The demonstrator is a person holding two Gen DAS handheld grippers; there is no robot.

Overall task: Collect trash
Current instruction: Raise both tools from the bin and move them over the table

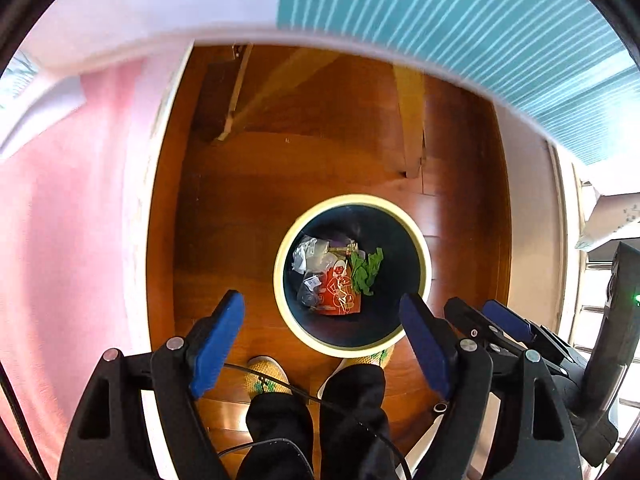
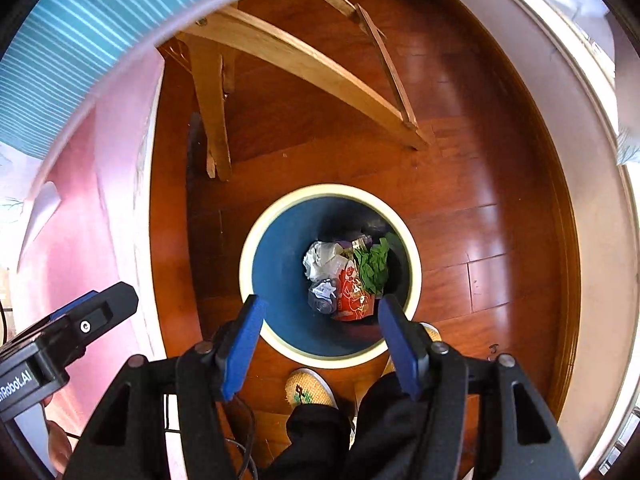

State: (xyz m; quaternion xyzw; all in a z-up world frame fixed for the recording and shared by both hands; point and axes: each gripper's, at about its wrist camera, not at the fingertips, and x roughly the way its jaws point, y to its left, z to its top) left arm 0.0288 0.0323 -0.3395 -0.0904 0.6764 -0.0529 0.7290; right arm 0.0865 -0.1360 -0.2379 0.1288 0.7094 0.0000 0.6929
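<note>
A round bin (image 1: 280, 248) with a cream rim and dark blue inside stands on the wooden floor, also in the right wrist view (image 2: 246, 264). Inside lie an orange-red packet (image 1: 340, 296) (image 2: 354, 300), green crumpled trash (image 1: 366, 272) (image 2: 374, 264), clear plastic wrap (image 1: 308, 254) (image 2: 322, 258) and a dark clear bag (image 2: 322, 296). My left gripper (image 1: 322, 314) is open and empty above the bin. My right gripper (image 2: 320, 316) is open and empty above the bin; it also shows at the right of the left wrist view (image 1: 480, 316).
Wooden table legs (image 2: 304, 64) stand behind the bin. A pink wall (image 1: 68, 220) is at the left. A teal striped tabletop edge (image 1: 480, 28) is overhead. The person's feet in woven slippers (image 2: 310, 388) and black trousers (image 1: 352, 408) are below the grippers.
</note>
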